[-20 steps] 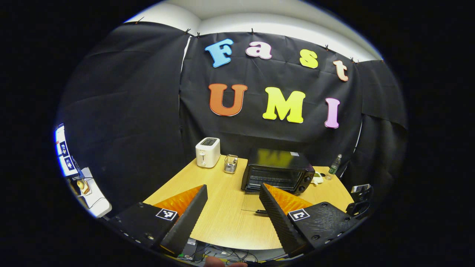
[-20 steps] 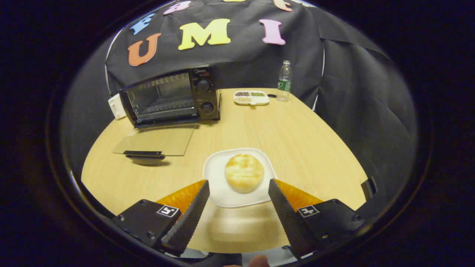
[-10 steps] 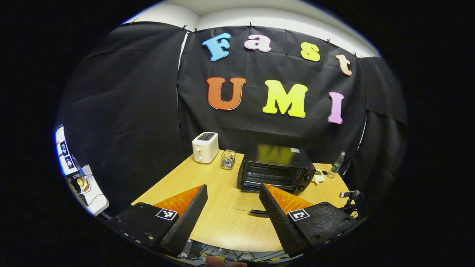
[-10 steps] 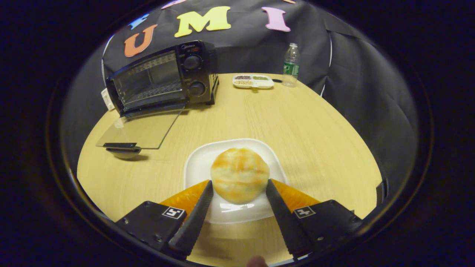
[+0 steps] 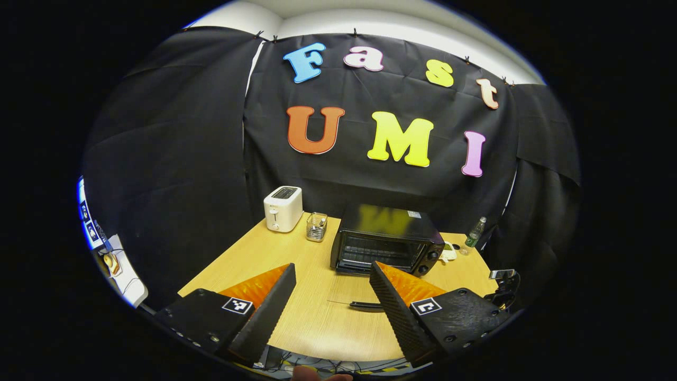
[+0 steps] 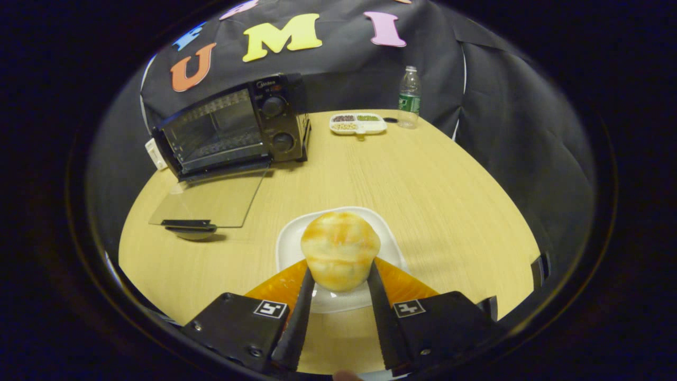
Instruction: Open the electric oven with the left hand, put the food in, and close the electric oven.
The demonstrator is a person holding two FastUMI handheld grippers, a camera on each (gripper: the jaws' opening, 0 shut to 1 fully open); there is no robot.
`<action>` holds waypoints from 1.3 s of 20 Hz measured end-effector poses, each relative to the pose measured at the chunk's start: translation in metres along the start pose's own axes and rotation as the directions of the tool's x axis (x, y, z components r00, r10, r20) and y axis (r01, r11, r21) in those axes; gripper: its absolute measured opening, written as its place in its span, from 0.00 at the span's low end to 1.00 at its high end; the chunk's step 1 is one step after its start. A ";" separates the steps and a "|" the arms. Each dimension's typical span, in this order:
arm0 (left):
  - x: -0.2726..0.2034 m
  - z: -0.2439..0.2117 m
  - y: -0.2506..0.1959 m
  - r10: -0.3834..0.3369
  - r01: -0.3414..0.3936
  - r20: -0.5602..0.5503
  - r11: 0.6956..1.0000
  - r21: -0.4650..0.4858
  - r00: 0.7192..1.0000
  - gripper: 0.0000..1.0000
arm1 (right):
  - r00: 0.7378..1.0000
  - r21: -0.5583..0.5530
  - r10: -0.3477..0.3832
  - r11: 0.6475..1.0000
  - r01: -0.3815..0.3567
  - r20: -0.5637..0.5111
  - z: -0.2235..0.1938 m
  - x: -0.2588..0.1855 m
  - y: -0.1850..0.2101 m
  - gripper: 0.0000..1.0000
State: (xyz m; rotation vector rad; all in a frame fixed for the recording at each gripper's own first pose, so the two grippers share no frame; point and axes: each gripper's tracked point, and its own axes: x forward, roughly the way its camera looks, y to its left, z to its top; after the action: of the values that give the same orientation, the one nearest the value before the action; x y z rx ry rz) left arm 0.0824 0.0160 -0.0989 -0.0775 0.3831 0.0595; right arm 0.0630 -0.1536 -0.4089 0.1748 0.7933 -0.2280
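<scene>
So in the right gripper view the right hand-held gripper [image 6: 338, 283] has its two fingers closed in on the bun [image 6: 340, 250], one pressing each side; the bun sits dead centre between the tips, straight ahead at 12 o'clock from the camera, and it looks squeezed a bit narrower at the bottom where the fingers meet it; under it is the white plate [image 6: 290, 241] on the wooden bench [image 6: 423, 185], though I honestly can't tell if the bun is touching the plate or lifted just off it; up at about 10 o'clock from the bun is the electric oven [image 6: 232, 129] with its glass door [image 6: 211, 200] dropped flat open onto the bench, door handle at the near edge; further back around 12 to 1 o'clock there's a little divided snack tray [image 6: 357, 123] and a water bottle [image 6: 409, 97] just beside it; over in the left gripper view the left hand-held gripper [image 5: 330, 288] is spread wide with nothing between its fingers, hanging above the near edge of the bench; the oven [image 5: 389, 241] is at 12 o'clock from it, well apart, door down; a white toaster [image 5: 283, 208] stands at about 11 o'clock with a small wire holder [image 5: 317, 227] between it and the oven.
</scene>
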 end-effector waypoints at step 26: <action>-0.042 -0.003 0.161 0.233 -0.231 -0.060 0.972 0.033 0.971 0.93 | 0.951 0.310 0.130 0.925 -0.218 0.281 0.184 0.145 0.261 0.59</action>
State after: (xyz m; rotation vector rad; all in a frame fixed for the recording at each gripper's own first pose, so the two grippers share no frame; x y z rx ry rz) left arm 0.0313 0.1740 -0.0960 -0.0088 0.4552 0.2838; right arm 0.3573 0.0331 -0.3689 0.5303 0.4721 -0.2104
